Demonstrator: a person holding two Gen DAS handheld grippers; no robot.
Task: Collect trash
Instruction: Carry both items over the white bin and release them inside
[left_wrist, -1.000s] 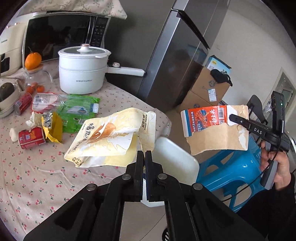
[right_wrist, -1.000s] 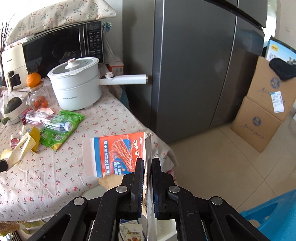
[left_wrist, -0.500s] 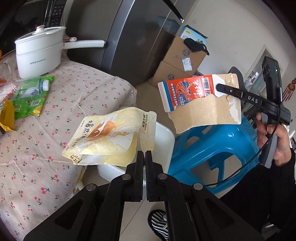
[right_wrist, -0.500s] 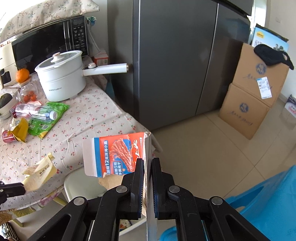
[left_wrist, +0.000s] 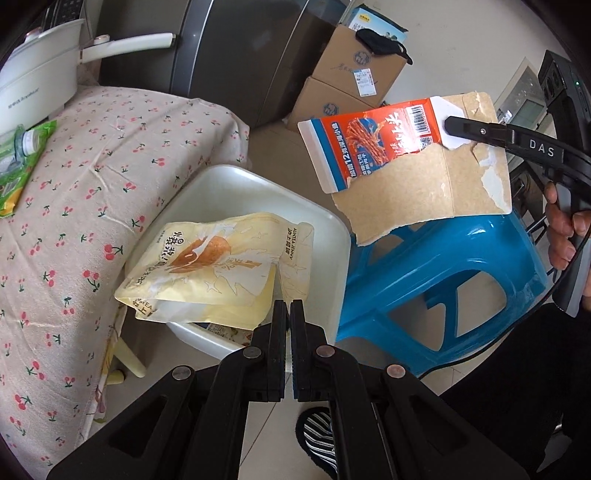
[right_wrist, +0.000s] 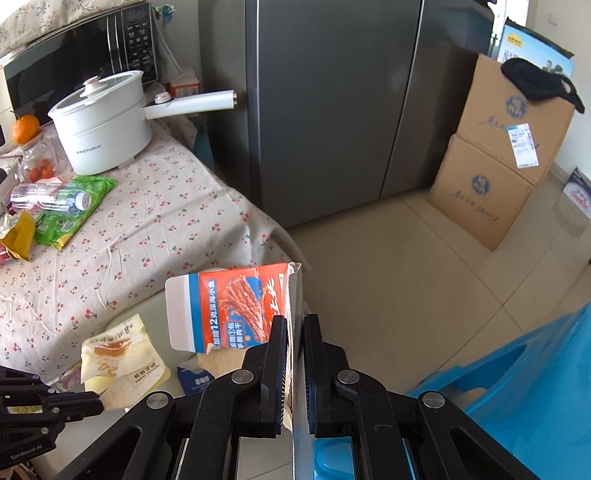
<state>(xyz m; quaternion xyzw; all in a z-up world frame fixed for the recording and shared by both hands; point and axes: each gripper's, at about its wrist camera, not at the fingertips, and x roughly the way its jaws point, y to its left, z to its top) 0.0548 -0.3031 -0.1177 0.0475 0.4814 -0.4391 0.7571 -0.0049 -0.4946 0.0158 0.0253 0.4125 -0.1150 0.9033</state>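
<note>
Left wrist: jaws pinch crumpled yellow pouch (left_wrist: 218, 273); right jaws clamp torn red carton (left_wrist: 402, 162).

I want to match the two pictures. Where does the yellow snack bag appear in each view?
Left wrist view: the yellow snack bag is at centre left, pinched by the left gripper over the white bin.
Right wrist view: the bag is at lower left, beside the table edge.
Shared landmark: the torn orange carton, held by the right gripper.
</note>
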